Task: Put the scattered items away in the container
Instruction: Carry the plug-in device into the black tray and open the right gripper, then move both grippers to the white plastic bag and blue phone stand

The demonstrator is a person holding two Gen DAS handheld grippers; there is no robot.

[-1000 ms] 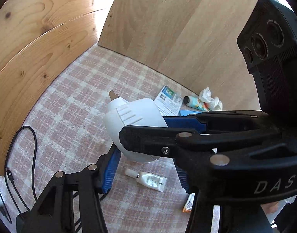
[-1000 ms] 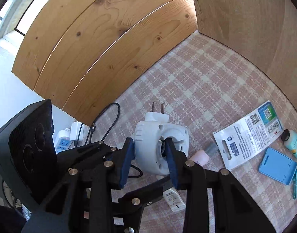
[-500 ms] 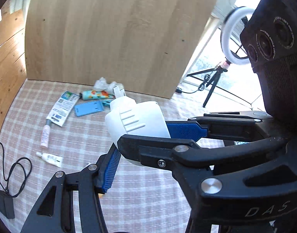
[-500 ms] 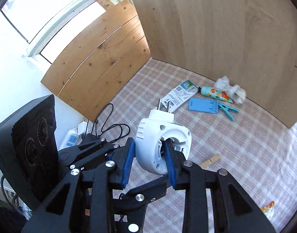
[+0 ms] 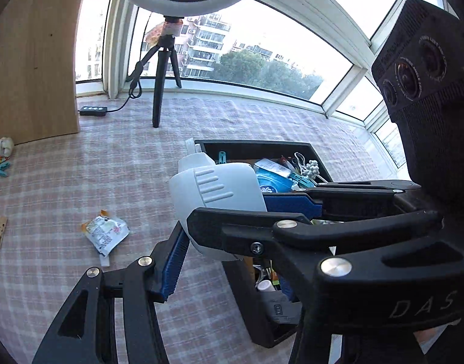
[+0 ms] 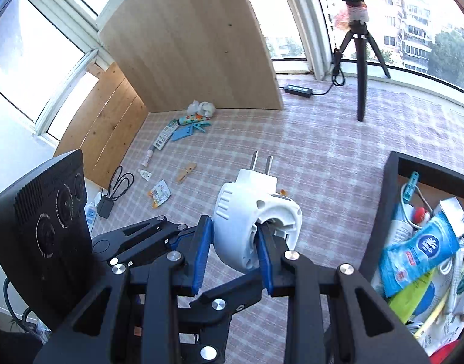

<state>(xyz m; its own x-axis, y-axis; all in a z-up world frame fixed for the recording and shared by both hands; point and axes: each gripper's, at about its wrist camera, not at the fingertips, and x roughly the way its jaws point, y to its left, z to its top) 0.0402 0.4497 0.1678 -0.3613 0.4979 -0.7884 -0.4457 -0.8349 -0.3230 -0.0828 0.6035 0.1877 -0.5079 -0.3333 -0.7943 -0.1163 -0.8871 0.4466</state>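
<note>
A white round plug-in device (image 5: 216,194) (image 6: 247,230) with two metal prongs hangs above the checked cloth, held by both grippers. My left gripper (image 5: 228,264) clamps its lower body between blue pads. My right gripper (image 6: 232,254) has one pad on the outer shell and the other inside the device's opening, and its jaws are closing tighter on it. The black container (image 5: 262,145) (image 6: 380,212), filled with several packets, tubes and clips, lies just beyond and to the right of the device. Much of the left gripper's right finger is hidden behind the right gripper.
A snack packet (image 5: 104,233), a wooden peg (image 6: 186,172), a small bottle (image 6: 145,174), a blue card (image 6: 183,133) and crumpled tissue (image 6: 201,107) lie on the cloth. A ring-light tripod (image 6: 360,75) and a power strip (image 6: 298,90) stand near the window. A wooden board (image 6: 186,45) rises at the back.
Both grippers have swung the white device away from the wooden corner, across the cloth and a little upward. The black container and the window have come into view.
</note>
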